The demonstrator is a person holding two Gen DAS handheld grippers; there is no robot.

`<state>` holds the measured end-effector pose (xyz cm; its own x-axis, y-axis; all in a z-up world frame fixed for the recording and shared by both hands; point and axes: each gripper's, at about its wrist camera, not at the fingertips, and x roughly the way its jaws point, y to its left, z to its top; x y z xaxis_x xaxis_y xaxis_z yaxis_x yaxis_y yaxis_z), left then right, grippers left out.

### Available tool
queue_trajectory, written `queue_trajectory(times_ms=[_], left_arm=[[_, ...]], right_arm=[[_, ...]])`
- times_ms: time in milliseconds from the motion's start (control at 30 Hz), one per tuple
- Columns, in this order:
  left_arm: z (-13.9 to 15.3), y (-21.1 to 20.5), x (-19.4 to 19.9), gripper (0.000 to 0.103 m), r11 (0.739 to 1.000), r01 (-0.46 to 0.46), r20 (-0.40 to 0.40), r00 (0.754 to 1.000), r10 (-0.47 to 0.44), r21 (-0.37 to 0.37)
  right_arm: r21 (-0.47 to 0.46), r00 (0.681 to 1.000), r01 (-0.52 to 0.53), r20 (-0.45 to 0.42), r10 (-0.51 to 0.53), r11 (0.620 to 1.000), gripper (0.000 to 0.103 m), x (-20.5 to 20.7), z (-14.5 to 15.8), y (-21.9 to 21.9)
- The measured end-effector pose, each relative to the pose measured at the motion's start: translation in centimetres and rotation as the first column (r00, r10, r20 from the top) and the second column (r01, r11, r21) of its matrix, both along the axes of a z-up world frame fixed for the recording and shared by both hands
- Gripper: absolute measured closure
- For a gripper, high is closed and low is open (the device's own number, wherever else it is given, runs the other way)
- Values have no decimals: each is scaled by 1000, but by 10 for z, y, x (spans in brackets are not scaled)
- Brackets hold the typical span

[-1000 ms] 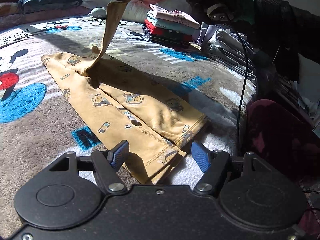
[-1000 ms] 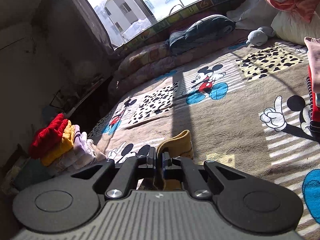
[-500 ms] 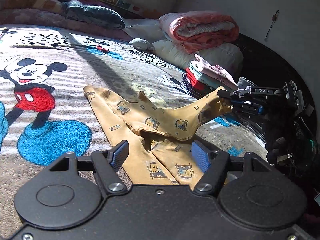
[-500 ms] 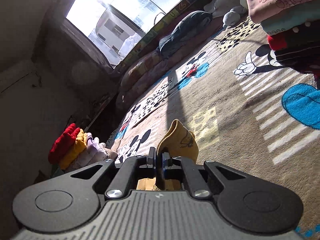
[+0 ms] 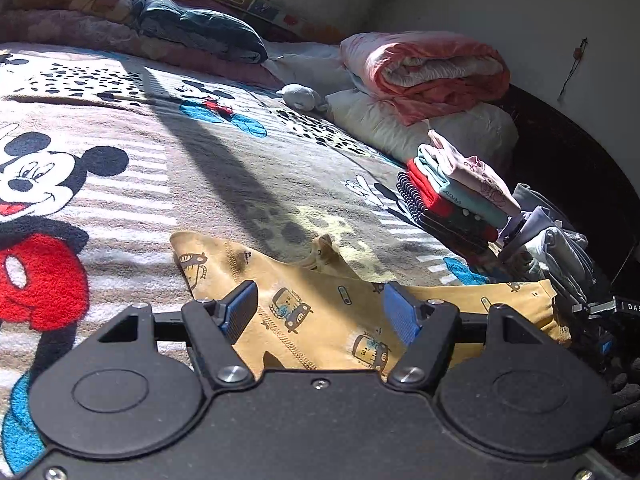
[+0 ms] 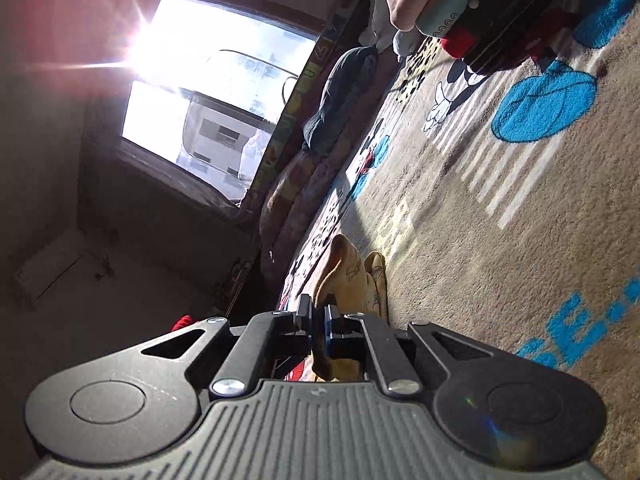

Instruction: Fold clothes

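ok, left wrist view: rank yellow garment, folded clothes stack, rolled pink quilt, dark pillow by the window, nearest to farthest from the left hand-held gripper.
1. Yellow garment: directly between the open left hand-held gripper fingers.
2. Folded clothes stack: right, mid-bed.
3. Rolled pink quilt: right, by the wall.
4. Dark pillow: far left-centre, under the window.

Mustard-yellow trousers [image 5: 320,316] printed with little cars lie on a brown, cartoon-mouse-patterned blanket [image 5: 224,184].
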<state>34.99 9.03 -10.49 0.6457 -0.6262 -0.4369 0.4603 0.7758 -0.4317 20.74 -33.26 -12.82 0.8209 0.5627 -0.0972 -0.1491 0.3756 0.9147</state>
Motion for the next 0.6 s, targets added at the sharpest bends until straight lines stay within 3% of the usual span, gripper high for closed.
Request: queue_trajectory(times_ms=[133, 333, 533, 600], left_arm=[[-10, 7, 23, 34, 999, -34, -49, 998, 32, -37], [-12, 6, 34, 34, 997, -20, -67, 998, 14, -81], [-10, 17, 38, 32, 972, -37, -75, 997, 20, -233], [-17, 15, 47, 29, 979, -84, -134, 989, 59, -188]], right_arm=[[51, 1000, -9, -3, 9, 999, 95, -1, -2, -2], [50, 999, 15, -38, -13, 999, 95, -10, -6, -9], [64, 998, 16, -68, -11, 998, 95, -9, -17, -8], [18, 996, 8, -84, -7, 1000, 95, -6, -22, -6]])
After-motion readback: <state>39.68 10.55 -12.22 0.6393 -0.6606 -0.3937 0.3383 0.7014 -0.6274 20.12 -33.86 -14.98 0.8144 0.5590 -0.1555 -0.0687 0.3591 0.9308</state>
